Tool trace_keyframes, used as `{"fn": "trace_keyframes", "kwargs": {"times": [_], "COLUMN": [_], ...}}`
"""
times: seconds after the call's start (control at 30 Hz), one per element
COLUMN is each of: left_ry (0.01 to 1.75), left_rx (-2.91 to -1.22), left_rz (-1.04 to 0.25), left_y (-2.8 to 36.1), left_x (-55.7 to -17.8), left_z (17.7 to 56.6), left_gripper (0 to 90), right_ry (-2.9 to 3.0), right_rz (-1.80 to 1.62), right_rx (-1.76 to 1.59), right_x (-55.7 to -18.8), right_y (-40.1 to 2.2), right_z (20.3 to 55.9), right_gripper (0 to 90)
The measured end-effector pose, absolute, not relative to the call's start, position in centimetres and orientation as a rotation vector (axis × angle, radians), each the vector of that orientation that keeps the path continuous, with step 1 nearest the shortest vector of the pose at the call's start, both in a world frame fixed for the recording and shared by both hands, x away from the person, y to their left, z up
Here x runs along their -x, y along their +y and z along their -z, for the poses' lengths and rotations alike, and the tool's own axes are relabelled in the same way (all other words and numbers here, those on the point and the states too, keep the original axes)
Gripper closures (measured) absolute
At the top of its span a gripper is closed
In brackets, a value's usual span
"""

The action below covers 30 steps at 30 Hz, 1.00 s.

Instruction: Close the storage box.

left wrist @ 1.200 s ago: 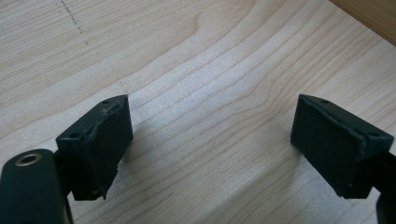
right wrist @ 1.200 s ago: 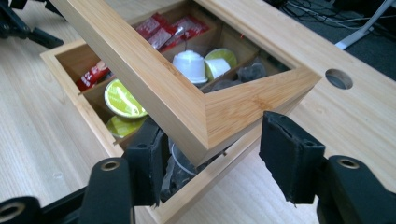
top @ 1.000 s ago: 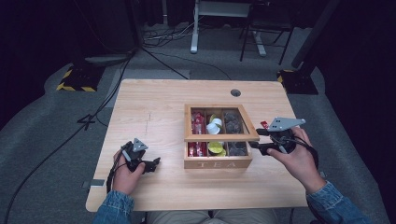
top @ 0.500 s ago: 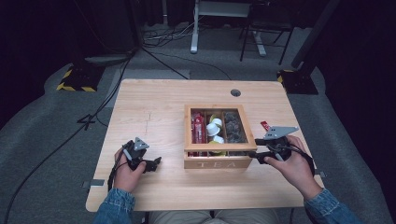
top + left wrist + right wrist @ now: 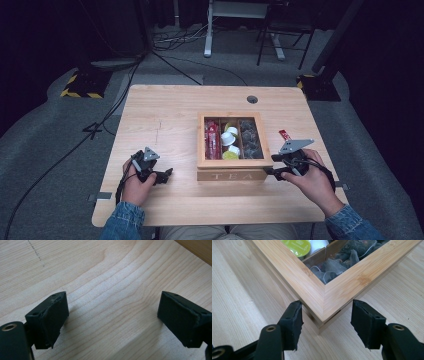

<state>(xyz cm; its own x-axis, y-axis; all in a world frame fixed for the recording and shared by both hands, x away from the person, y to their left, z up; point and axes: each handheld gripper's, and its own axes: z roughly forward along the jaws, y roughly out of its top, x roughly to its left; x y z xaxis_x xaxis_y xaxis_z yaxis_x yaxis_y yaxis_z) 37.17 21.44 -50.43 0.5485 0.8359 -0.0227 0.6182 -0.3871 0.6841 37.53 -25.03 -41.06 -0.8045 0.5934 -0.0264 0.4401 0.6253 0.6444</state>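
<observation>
- The right gripper (image 5: 274, 167) is being held at the near right corner of the tea box (image 5: 329, 293); in the right gripper view the corner is sitting between the spread jaws, and no pad (image 5: 293, 321) is seen pressing on the wood.
- The left gripper (image 5: 164, 174) is being rested low over the bare table (image 5: 107, 272), jaws wide apart, nothing between them; the box is standing well off to its right.
- The box is seen open, with tea bags (image 5: 337, 262) in the compartment just beyond the right jaws and a green-lidded cup (image 5: 297, 246) in the next one.
- Judgement: a corner grip is being set up. The pads should be brought flat onto the two side walls below the rim, not onto the mitred edge, or slipping is being risked.
- A red packet (image 5: 284, 135) is lying on the table just beyond the right gripper.
</observation>
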Motion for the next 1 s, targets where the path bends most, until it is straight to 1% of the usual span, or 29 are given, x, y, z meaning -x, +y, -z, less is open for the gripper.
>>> {"fn": "trace_keyframes", "kwargs": {"times": [0.17, 0.27, 0.37, 0.57, 0.8, 1.0], "left_ry": [1.164, 1.166, 1.163, 1.162, 1.161, 1.149], "left_rx": [-2.136, -2.134, -2.135, -2.134, -2.136, -2.145], "left_rz": [-0.435, -0.434, -0.436, -0.435, -0.431, -0.428], "left_y": [21.4, 21.4, 21.4, 21.4, 21.6, 21.7], "left_x": [-37.2, -37.2, -37.2, -37.2, -37.0, -36.9], "left_z": [50.4, 50.4, 50.4, 50.4, 50.4, 50.4], "left_gripper": [10.3, 10.3, 10.3, 10.3, 10.3, 10.3], "right_ry": [2.612, 2.602, 2.588, 2.507, 2.368, 2.282], "right_rz": [-0.924, -0.967, -0.971, -1.088, -1.137, -1.137], "right_rx": [-0.846, -0.879, -0.873, -0.902, -0.957, -1.074], "right_x": [-37.4, -37.3, -37.2, -37.4, -38.0, -38.5], "right_y": [-24.9, -25.0, -25.2, -26.2, -28.9, -32.0], "right_z": [41.3, 41.4, 41.1, 39.8, 38.1, 37.9], "right_gripper": [43.2, 38.9, 36.4, 33.9, 29.3, 26.4]}}
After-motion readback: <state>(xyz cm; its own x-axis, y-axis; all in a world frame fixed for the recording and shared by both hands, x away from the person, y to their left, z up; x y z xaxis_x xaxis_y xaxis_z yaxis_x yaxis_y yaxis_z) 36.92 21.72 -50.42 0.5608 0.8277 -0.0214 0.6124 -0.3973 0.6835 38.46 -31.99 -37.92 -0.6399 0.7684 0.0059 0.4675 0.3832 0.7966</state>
